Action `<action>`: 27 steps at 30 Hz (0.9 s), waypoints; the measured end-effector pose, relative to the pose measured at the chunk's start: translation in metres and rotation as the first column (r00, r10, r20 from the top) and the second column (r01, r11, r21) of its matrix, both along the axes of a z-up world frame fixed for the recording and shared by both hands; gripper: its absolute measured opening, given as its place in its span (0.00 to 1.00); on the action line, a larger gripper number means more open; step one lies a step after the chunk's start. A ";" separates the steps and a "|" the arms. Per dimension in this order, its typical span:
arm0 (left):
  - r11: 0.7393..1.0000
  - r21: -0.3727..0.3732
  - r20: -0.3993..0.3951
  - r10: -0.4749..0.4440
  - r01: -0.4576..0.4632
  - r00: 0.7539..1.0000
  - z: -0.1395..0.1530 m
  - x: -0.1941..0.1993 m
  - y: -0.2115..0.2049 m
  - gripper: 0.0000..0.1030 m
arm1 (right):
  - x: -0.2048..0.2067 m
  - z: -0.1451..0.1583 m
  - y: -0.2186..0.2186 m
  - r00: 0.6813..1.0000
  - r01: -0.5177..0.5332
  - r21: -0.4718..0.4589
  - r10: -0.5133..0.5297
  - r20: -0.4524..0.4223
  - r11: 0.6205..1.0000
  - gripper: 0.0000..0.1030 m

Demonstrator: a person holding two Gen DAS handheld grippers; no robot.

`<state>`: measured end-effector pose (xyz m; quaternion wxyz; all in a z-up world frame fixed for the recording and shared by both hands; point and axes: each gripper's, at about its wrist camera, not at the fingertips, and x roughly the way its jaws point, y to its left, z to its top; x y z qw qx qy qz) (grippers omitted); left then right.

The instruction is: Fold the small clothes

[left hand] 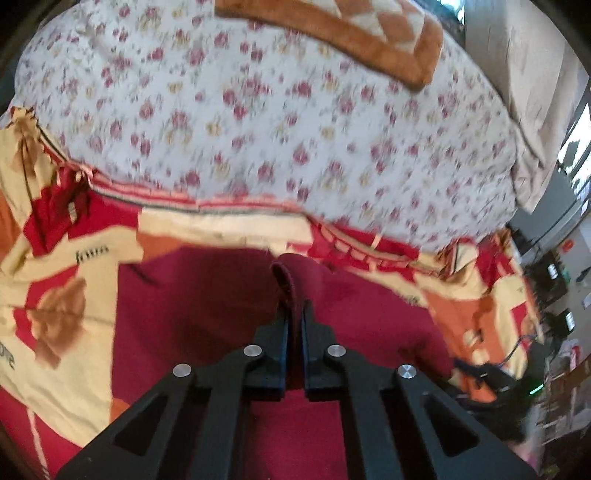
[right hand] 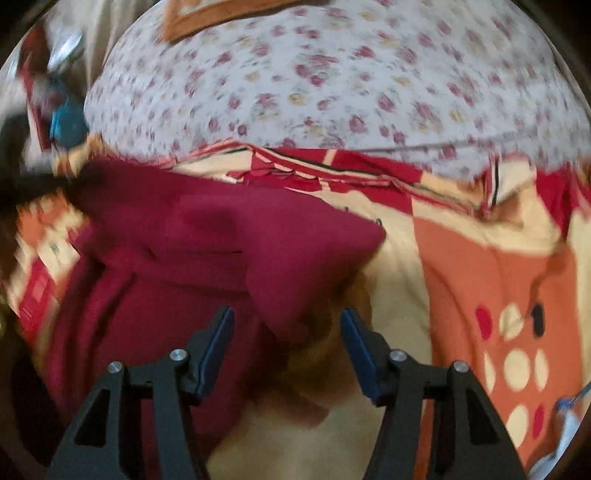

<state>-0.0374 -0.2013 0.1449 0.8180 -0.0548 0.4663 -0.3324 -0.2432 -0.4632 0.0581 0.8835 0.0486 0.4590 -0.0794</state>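
Observation:
A dark red garment [left hand: 229, 306] lies on a red, cream and orange patterned cloth [left hand: 74, 325]. My left gripper [left hand: 294, 314] is shut on a raised hem fold of the garment, which sticks up between its fingers. In the right wrist view the same garment [right hand: 221, 236] spreads across the left and middle, with a corner hanging down between the fingers. My right gripper [right hand: 286, 317] is open around that corner, its jaws wide apart and not touching it.
A white bedsheet with pink flowers [left hand: 258, 122] covers the bed behind the patterned cloth [right hand: 480, 266]. An orange and cream blanket [left hand: 351, 33] lies at the far edge. Room clutter [left hand: 554, 314] shows past the bed's right side.

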 end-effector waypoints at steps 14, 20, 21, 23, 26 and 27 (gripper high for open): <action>0.980 0.173 -0.098 0.117 -0.099 0.988 -0.085 0.024 0.043 0.00 | -0.037 -0.010 -0.021 0.994 0.058 0.165 -0.042 -0.102 0.985 0.25; 0.985 0.126 -0.109 0.132 -0.118 0.985 -0.086 0.019 0.050 0.00 | -0.027 0.029 -0.040 0.990 0.121 0.240 -0.134 0.042 0.963 0.55; 0.985 0.128 -0.104 0.131 -0.117 0.986 -0.085 0.018 0.049 0.00 | -0.012 0.025 -0.042 0.988 0.137 0.251 -0.150 0.034 0.958 0.57; 0.984 0.135 -0.097 0.127 -0.114 0.987 -0.085 0.017 0.046 0.00 | 0.011 0.008 -0.049 0.980 0.188 0.325 -0.200 0.003 0.927 0.67; 0.983 0.151 -0.100 0.122 -0.106 0.988 -0.088 0.016 0.043 0.00 | 0.041 -0.027 -0.062 0.966 0.257 0.449 -0.244 -0.088 0.855 0.67; 0.983 0.153 -0.100 0.120 -0.103 0.988 -0.088 0.015 0.043 0.00 | 0.046 -0.035 -0.063 0.967 0.254 0.461 -0.239 -0.092 0.850 0.60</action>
